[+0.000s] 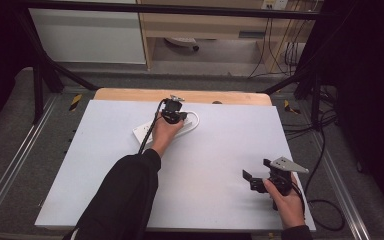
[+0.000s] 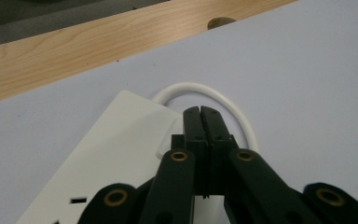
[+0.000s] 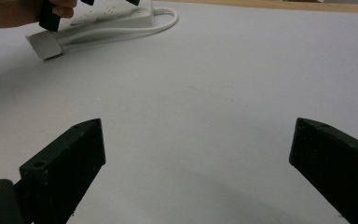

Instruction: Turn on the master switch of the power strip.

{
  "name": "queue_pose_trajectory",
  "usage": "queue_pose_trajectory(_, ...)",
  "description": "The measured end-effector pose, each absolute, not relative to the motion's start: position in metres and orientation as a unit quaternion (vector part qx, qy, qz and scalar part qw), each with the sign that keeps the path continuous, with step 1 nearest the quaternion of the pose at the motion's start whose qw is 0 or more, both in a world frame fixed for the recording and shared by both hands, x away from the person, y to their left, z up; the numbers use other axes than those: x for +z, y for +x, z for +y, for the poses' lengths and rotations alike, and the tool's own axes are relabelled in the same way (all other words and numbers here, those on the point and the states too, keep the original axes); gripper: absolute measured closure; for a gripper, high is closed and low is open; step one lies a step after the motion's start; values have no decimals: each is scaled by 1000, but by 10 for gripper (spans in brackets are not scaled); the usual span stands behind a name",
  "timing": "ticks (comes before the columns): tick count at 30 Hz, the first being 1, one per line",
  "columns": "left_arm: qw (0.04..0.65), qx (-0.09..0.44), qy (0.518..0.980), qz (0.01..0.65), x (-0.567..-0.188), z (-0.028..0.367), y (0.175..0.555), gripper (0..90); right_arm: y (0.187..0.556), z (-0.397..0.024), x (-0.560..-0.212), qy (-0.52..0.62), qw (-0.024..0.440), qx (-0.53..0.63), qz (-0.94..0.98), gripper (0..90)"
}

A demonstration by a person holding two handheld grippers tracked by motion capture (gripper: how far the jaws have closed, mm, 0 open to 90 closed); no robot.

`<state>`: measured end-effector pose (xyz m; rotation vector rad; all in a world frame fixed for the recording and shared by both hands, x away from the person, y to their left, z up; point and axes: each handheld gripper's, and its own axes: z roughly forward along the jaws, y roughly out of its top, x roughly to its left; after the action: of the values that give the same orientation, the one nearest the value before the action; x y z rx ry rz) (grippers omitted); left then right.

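A white power strip (image 1: 145, 131) lies at the back middle of the white board, its white cable (image 1: 195, 120) looping off its far end. My left gripper (image 1: 174, 117) hovers over that end. In the left gripper view its jaws (image 2: 200, 109) are pressed together with nothing between them, tips over the strip (image 2: 116, 140) where the cable (image 2: 205, 91) leaves it. My right gripper (image 1: 256, 169) rests at the front right, open. Its jaws (image 3: 198, 128) stand wide apart over bare board, and far off lie the strip (image 3: 116, 16) and a white plug (image 3: 44, 44).
The white board (image 1: 205, 165) covers a wooden table whose edge (image 1: 130, 94) shows at the back. Black frame legs (image 1: 40, 75) stand at the back corners. Dark cables (image 1: 325, 205) trail on the floor to the right.
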<state>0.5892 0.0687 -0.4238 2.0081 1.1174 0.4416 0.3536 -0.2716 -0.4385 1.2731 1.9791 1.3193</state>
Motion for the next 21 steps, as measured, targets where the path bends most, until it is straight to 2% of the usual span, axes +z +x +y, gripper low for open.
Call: queue_pose_trajectory(21,383,174,793,441,-427,67,591,900,353,-272,-439,460,219,477,716,39)
